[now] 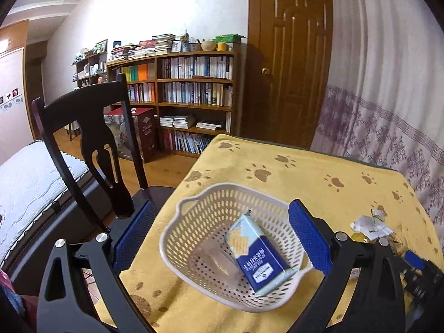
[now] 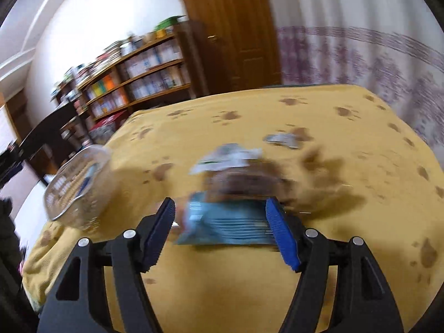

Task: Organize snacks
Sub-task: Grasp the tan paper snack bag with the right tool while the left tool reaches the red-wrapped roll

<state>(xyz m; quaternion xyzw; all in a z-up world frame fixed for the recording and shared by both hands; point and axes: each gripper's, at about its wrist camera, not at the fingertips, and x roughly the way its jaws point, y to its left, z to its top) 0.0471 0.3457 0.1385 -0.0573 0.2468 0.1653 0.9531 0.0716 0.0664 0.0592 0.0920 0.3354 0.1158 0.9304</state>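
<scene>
Right hand-held gripper (image 2: pixel 220 227) open, teal snack packet (image 2: pixel 230 223) between pads; left hand-held gripper (image 1: pixel 219 236) open above basket (image 1: pixel 194 222).

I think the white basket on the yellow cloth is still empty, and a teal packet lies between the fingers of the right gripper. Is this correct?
Not quite. The white basket is not empty: the left wrist view shows a blue snack box lying inside it. The rest holds: the basket sits on the yellow cloth, and a teal packet lies between the right gripper's fingers.
</scene>
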